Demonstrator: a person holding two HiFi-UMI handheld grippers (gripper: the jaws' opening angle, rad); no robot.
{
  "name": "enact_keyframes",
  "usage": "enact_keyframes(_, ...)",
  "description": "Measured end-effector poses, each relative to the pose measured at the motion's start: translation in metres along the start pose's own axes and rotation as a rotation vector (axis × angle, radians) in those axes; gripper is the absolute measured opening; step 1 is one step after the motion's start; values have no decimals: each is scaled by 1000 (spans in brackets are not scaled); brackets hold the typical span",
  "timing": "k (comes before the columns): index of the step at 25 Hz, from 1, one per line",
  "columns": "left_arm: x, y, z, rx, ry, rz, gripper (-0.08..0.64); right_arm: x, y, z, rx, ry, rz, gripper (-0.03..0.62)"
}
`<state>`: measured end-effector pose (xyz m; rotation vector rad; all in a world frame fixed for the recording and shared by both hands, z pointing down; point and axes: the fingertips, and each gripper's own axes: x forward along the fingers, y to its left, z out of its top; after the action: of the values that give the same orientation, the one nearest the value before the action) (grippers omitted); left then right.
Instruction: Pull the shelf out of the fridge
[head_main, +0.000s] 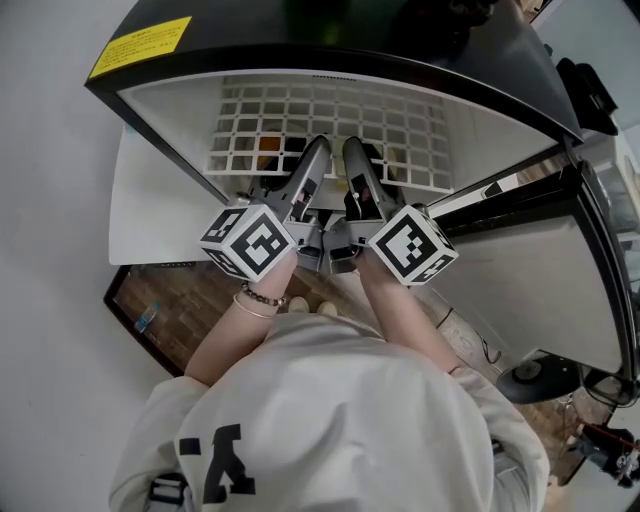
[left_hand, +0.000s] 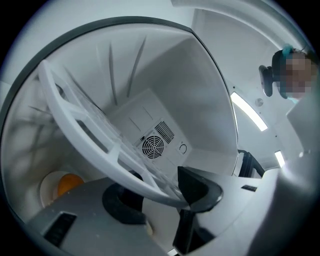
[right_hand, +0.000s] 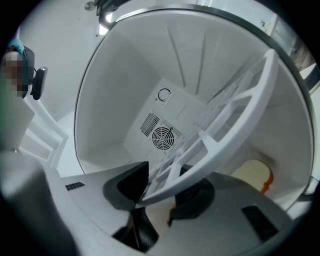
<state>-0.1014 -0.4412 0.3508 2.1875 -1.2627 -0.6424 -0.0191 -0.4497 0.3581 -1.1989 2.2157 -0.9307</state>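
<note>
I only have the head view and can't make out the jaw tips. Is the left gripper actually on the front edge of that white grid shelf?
Observer: Yes. Its own view shows the left gripper with both jaws closed on the front rail of the white plastic grid shelf.
Operator: And the right one?
Observer: Same. The right gripper has a pad on each side of that rail.
Operator: Anything behind the shelf?
Observer: A round white fan grille on the back wall of the white-walled fridge.

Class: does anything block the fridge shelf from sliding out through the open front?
Nothing visible does. The left gripper and right gripper clamp the shelf at its front rim, and the door stands swung aside.
</note>
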Motion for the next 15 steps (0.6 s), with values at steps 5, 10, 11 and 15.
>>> enact_keyframes(5,-4,-3,-1,1,-1,-5,189,-5,1,-1,3,-6,-2,150)
enact_keyframes(10,-10,-5,-3,-3,-10,1,189,-10,3,-3,5,-1,3,150)
enact_keyframes(11,-11,-5,-3,-3,-11,2,189,-11,4,-4,4,0,4,150)
enact_keyframes(15,-14,-7,-5,-2,-11,8,189,-15,4,-5,5,2,4,150)
